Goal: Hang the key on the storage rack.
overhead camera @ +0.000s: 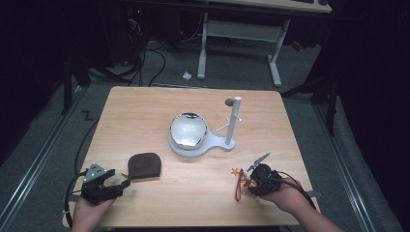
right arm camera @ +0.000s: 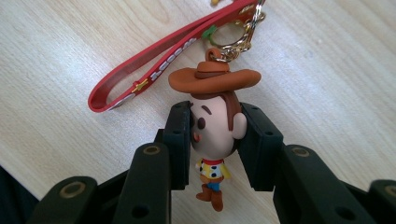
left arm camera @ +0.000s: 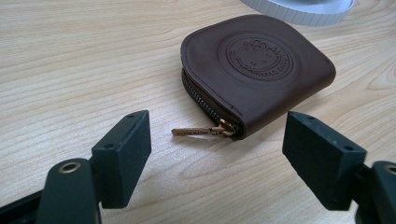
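Fingers (right arm camera: 180, 140) of the right gripper (right arm camera: 215, 140) squeeze the head of a little cowboy keychain (right arm camera: 215, 126) at the near right of the bench (overhead camera: 203, 193). Its red strap (right arm camera: 154, 65) lies on the wood. The left gripper (left arm camera: 217, 154) has its fingers spread wide, just near a brown zip purse (left arm camera: 254, 70) at the near left.

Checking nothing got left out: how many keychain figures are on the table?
1: the cowboy keychain figure, clamped by its head in the right gripper near the table's front right.
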The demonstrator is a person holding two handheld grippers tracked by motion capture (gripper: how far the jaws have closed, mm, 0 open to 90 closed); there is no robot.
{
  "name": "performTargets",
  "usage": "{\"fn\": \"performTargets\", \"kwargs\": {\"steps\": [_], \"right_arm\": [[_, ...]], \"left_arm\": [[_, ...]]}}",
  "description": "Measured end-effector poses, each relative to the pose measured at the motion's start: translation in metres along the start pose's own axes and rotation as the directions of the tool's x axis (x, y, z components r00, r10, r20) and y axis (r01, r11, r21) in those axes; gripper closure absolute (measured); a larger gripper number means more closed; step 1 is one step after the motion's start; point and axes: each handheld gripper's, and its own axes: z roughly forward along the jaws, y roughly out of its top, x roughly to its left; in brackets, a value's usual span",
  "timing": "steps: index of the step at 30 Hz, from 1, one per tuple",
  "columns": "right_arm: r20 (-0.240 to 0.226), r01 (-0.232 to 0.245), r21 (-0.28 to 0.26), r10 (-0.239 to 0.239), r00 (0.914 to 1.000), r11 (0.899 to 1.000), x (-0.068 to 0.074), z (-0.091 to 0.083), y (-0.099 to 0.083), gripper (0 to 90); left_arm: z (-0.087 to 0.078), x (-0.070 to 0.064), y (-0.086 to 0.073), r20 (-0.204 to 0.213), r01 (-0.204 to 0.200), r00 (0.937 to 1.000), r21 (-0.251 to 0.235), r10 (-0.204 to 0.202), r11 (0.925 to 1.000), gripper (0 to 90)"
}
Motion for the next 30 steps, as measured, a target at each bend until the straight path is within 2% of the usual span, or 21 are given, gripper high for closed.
{"fn": "performTargets", "kwargs": {"steps": [2, 5, 6, 11, 25, 30], "right_arm": [[0.001, -0.015, 0.003, 0.015, 0.9999, 1.0, 0.0, -0.003, 0.0, 66.7], [0.008, 0.001, 0.01, -0.001, 1.0, 1.0, -0.001, -0.008, 0.0, 66.7], [0.01, -0.011, 0.014, 0.011, 0.9999, 1.0, -0.001, -0.01, 0.0, 66.7], [0.016, 0.001, 0.015, -0.001, 0.9999, 1.0, -0.004, -0.023, 0.0, 66.7], [0.076, 0.011, 0.025, -0.013, 0.997, 1.0, -0.014, -0.062, 0.003, 66.7], [0.075, 0.006, 0.027, -0.008, 0.9971, 1.0, -0.016, -0.071, 0.004, 66.7]], "left_arm": [[0.0, 0.0, 0.0, 0.0, 0.0, 1.0, 0.0, 0.0, 1.0, 24.0], [0.0, 0.001, -0.001, 0.0, 0.006, 1.0, 0.0, -0.006, 1.0, 23.9], [0.0, 0.001, 0.0, 0.0, 0.004, 1.0, 0.0, -0.004, 1.0, 23.9], [0.002, -0.001, 0.0, 0.0, -0.001, 1.0, 0.006, 0.001, 1.0, 24.0], [0.002, 0.0, 0.0, 0.003, -0.003, 1.0, 0.005, 0.003, 1.0, 24.0], [0.003, 0.0, 0.0, 0.005, -0.003, 1.0, 0.006, 0.003, 1.0, 24.0]]}}
